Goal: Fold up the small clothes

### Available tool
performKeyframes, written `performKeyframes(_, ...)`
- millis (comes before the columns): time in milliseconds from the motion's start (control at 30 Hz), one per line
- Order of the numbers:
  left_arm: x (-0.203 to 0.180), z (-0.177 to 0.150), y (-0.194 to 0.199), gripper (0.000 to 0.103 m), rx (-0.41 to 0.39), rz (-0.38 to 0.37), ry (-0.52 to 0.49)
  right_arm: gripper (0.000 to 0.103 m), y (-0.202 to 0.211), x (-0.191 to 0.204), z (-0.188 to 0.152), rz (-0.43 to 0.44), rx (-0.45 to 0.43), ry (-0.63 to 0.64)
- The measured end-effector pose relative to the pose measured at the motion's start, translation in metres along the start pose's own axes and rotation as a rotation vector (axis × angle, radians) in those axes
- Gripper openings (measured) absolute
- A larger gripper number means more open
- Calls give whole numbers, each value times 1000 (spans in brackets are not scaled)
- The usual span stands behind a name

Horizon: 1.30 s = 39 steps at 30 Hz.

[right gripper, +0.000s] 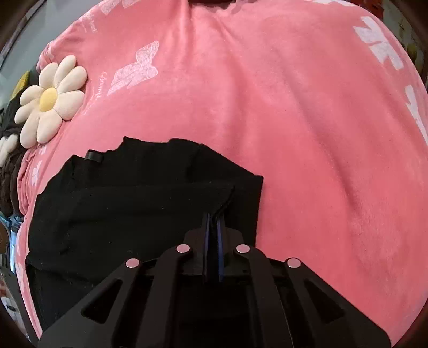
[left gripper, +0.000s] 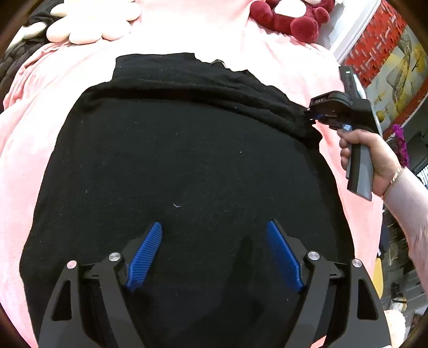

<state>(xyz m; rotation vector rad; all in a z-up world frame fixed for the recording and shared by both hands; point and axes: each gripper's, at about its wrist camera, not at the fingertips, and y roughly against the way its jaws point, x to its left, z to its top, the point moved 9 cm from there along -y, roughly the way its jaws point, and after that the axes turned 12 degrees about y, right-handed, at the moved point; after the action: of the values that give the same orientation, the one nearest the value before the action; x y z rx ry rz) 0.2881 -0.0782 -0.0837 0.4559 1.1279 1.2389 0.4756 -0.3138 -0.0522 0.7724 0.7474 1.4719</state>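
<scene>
Black knit fabric fills most of the left wrist view: a small black garment (left gripper: 187, 160) lies spread flat on a pink plush blanket (left gripper: 34, 139) printed with white butterflies. Along its far side the cloth is doubled over into a thick fold that runs from left to right, and a narrower strip of the same black cloth sticks out beyond that fold toward the far end of the blanket.

The left hand-held gripper (left gripper: 214, 254) hangs over the near middle of the garment with its blue ribbed pads (left gripper: 145, 254) spread wide apart; nothing sits between them and they grip no cloth.

The right hand-held gripper (right gripper: 213, 227) is at the right end of the fold. In its own view the two blue pads stand pressed almost together with a thin layer of black cloth pinched between them, at the garment's far right corner. From the left wrist view the same tool shows at the right edge of the garment, its nose touching the fold, and a person's hand (left gripper: 374, 160) wraps around its grey handle, with a bracelet at the wrist.

A cream flower-shaped cushion (right gripper: 50, 101) with a yellow centre lies on the blanket at the far left, well apart from the garment. A dark red plush toy (left gripper: 291, 18) rests at the far right edge of the blanket
</scene>
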Motion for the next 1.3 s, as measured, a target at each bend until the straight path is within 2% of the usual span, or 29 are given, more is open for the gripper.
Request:
performKeyframes(67, -1, 1, 0, 78, -2, -1, 5, 7, 15, 12, 2, 37, -56, 17)
performKeyframes(100, -1, 2, 0, 78, -2, -2, 6, 7, 16, 17, 0, 26, -63, 44)
performKeyframes(133, 0, 2, 1, 78, -3, -2, 6, 7, 9, 20, -4, 12, -42, 78)
performKeyframes(167, 0, 2, 1, 78, -3, -1, 5, 7, -10, 21, -18, -12, 55, 119)
performKeyframes(200, 0, 2, 2, 78, -1, 4, 5, 7, -19, 18, -27, -18, 100, 130)
performKeyframes(333, 7, 8, 10, 78, 0, 4, 58, 8, 27, 8, -21, 37, -20, 20)
performKeyframes(400, 24, 15, 21, 78, -18, 8, 125, 8, 58, 5, -36, 41, -57, 12)
performKeyframes(500, 56, 17, 39, 78, -35, 32, 212, 11, 96, -9, -85, 20, -38, 19)
performKeyframes(567, 84, 14, 57, 78, -55, 68, 251, 14, 119, -17, -131, 19, 10, -11)
performKeyframes(633, 105, 9, 73, 78, -71, 106, 266, 28, 141, -29, -176, -4, 49, -34)
performKeyframes(667, 118, 4, 81, 78, -77, 131, 274, 42, 152, -29, -206, -26, 81, -36)
performKeyframes(700, 126, 0, 87, 78, -80, 141, 281, 51, 159, -34, -222, -41, 93, -35)
performKeyframes(767, 145, -14, 98, 78, -75, 167, 297, 56, 170, -27, -259, -29, 135, -46)
performKeyframes(833, 157, -27, 102, 78, -53, 158, 319, 58, 173, -23, -281, -27, 161, -60)
performKeyframes(900, 165, -44, 102, 78, -17, 133, 356, 61, 175, -25, -289, -21, 162, -86)
performKeyframes(1000, 167, -66, 94, 79, 19, 102, 393, 71, 167, -23, -286, -10, 143, -100)
performKeyframes(1067, 166, -67, 96, 81, -27, 109, 364, 74, 155, -24, -289, -18, 165, -102)
performKeyframes(1100, 162, -67, 94, 85, -32, 115, 342, 75, 152, -26, -293, -17, 176, -114)
performKeyframes(1200, 155, -68, 87, 86, -44, 163, 265, 78, 144, -25, -298, -14, 179, -133)
performKeyframes(1267, 152, -69, 84, 86, -49, 185, 219, 77, 143, -20, -294, -15, 172, -120)
performKeyframes(1300, 151, -69, 84, 85, -54, 181, 201, 65, 146, -21, -296, 2, 162, -117)
